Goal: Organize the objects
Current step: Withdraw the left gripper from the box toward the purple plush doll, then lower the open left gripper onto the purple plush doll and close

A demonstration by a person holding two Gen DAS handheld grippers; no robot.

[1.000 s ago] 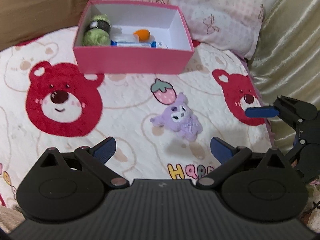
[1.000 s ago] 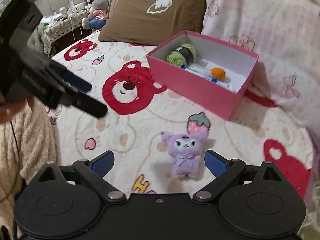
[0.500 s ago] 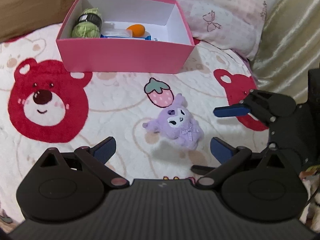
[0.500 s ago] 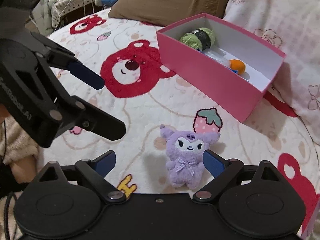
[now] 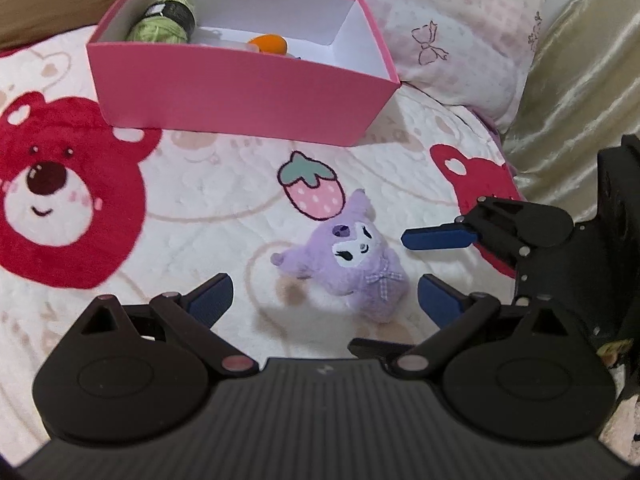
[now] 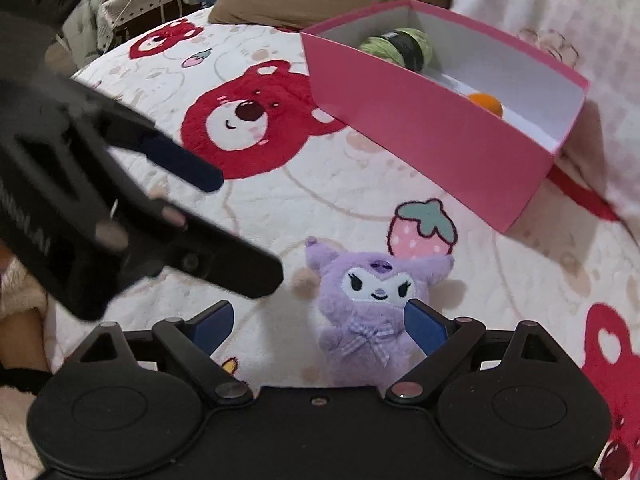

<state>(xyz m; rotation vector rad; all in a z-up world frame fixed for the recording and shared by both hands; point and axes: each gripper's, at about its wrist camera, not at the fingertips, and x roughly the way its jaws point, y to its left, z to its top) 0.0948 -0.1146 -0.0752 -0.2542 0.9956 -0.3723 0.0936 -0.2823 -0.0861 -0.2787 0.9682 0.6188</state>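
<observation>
Our right tool (image 6: 318, 330) has just been narrowing its jaws but they're still wide apart, with the purple plush (image 6: 370, 304) lying between them on the bed blanket (image 6: 320, 200), right blue pad just beside its body, no squeeze that we can see. Our left tool (image 5: 324, 300) also stands wide open and holds nothing, the plush (image 5: 352, 258) just ahead of it, nearer its right finger. Beyond sits the pink box (image 5: 240, 84) with green yarn (image 5: 166, 20) and an orange item (image 5: 268, 43) inside, pink pillow (image 5: 460, 40) behind it.
</observation>
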